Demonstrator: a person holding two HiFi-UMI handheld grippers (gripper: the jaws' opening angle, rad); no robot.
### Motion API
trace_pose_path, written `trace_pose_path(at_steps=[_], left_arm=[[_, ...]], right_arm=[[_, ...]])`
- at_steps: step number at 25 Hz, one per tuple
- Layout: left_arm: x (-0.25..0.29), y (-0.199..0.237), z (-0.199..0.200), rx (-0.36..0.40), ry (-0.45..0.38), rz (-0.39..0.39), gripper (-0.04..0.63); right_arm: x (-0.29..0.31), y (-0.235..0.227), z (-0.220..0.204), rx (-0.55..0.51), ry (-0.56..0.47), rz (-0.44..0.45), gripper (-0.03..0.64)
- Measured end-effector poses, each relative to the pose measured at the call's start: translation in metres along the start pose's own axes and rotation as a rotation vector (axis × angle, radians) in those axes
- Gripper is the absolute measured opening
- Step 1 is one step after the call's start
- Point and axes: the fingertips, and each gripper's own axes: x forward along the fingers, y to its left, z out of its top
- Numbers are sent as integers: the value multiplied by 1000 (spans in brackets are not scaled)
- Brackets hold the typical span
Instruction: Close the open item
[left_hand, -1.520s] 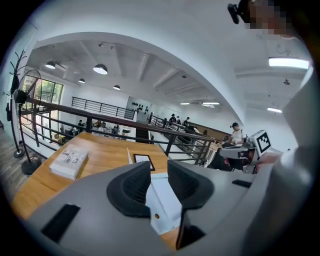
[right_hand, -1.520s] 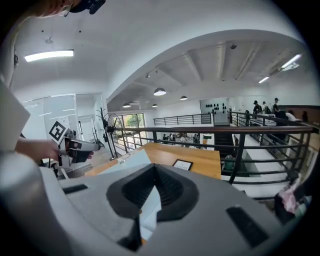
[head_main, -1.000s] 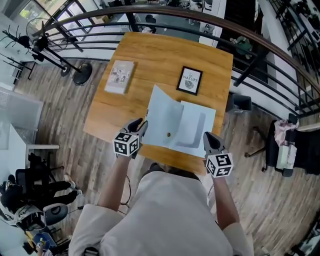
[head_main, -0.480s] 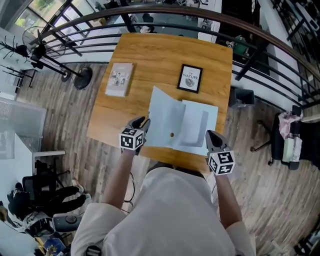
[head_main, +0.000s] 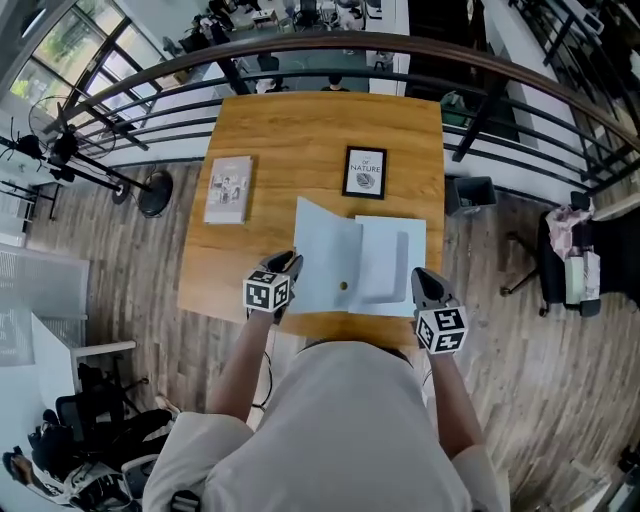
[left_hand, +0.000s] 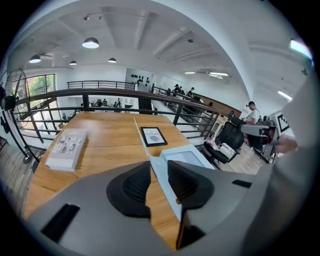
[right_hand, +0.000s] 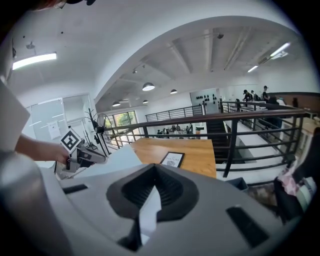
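The pale-blue cardboard box is lying open. Your parted left gripper is straddling its lid, right gripper clamping its rim.

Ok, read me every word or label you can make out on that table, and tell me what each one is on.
"NATURE": on the black-framed picture; the small word above it is too small to read.
On the book, the cover print is too small to read.
On the light blue folder, no print shows.
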Motion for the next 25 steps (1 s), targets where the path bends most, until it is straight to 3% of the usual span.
trace_pose_path(at_steps=[25], left_arm=[[26, -76, 28, 108, 8, -198, 103]], right_arm=[[-43, -11, -17, 58, -24, -149, 2]])
